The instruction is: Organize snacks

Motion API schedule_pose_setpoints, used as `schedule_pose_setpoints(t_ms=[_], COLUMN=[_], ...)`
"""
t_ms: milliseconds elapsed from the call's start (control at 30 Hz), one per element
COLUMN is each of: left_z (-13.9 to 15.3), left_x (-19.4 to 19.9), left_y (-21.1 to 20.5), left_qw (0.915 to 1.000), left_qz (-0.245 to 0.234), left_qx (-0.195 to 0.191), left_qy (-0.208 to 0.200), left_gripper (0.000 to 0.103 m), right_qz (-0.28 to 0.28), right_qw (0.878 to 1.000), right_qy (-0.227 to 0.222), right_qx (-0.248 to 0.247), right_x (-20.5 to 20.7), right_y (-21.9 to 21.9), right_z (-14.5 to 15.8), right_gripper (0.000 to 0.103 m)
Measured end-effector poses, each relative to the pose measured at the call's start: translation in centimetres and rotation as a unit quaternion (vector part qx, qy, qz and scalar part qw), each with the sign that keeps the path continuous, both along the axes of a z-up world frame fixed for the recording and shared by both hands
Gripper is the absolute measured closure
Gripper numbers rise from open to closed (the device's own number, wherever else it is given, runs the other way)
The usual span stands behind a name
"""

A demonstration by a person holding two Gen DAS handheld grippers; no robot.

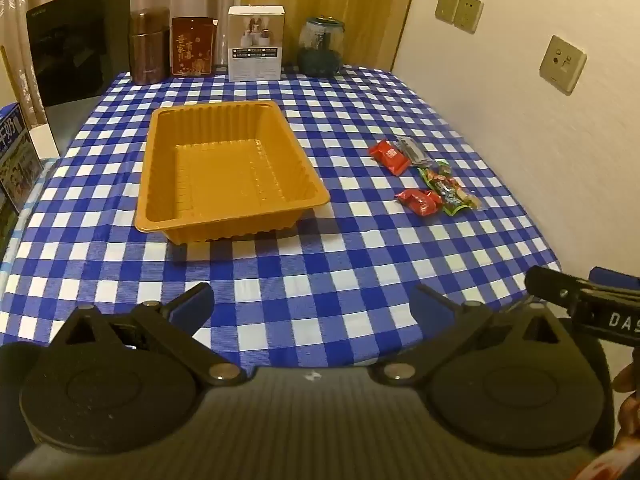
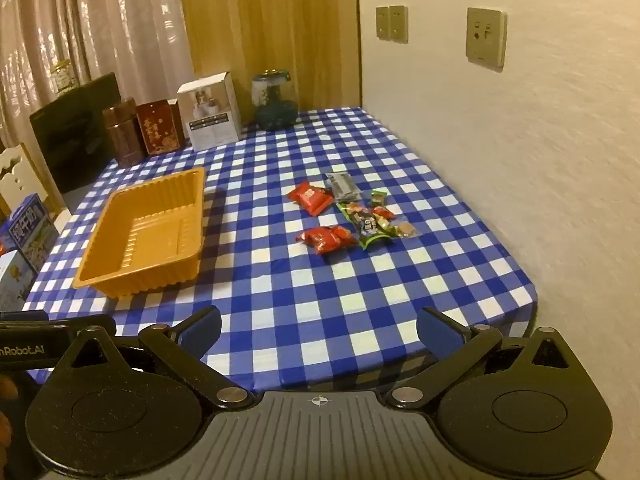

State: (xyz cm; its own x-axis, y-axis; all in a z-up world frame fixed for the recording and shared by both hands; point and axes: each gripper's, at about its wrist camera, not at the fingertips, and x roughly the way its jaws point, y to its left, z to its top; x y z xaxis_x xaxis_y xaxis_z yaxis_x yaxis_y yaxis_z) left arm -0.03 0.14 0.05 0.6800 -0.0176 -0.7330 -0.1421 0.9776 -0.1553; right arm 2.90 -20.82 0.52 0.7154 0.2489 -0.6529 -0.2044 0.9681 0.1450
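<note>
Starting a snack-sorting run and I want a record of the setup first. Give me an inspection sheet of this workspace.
Surface: table under a blue-and-white checked cloth, flat.
Job's things: orange tray, empty, upright; snack packets loose on the cloth to its right, apart from it: two red ones, a grey one, green ones.
Clutter: brown canister, red box, white box and glass jar along the far edge.
Grippers: left gripper and right gripper open, empty, over the near edge.
Cables: nothing seen.
Surroundings: wall sockets, curtain.
</note>
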Motion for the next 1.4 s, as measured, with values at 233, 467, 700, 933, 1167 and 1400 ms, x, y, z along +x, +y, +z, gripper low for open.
schedule_pose_setpoints(t_ms=[233,467,700,933,1167,1400], left_z=[0.07,0.33,0.35,0.48,0.50,0.56], left_x=[-0.14,-0.31,-0.27,-0.23,-0.28,-0.28], left_y=[-0.11,-0.20,-0.33,-0.43,-0.43,-0.62], left_qw=[0.9998,0.9999,0.9999,0.9999,0.9999,0.9998], left_qz=[-0.001,-0.003,-0.001,-0.004,-0.006,-0.006], left_qx=[0.016,0.010,0.010,0.008,0.006,0.006], left_qy=[-0.013,-0.013,-0.013,-0.013,-0.015,-0.015], left_gripper=[0.000,0.000,0.000,0.000,0.000,0.000], right_qz=[0.006,0.000,0.000,0.000,0.000,0.000], right_qw=[1.000,1.000,1.000,1.000,1.000,1.000], right_qy=[-0.001,-0.002,-0.001,-0.001,-0.001,-0.001], right_qx=[-0.003,-0.005,-0.005,-0.008,-0.009,-0.009], right_x=[-0.04,0.00,0.01,0.21,0.20,0.14], right_y=[0.06,-0.04,0.14,-0.11,-0.15,-0.21], right_z=[0.04,-0.07,0.04,0.01,0.01,-0.01], right_gripper=[0.000,0.000,0.000,0.000,0.000,0.000])
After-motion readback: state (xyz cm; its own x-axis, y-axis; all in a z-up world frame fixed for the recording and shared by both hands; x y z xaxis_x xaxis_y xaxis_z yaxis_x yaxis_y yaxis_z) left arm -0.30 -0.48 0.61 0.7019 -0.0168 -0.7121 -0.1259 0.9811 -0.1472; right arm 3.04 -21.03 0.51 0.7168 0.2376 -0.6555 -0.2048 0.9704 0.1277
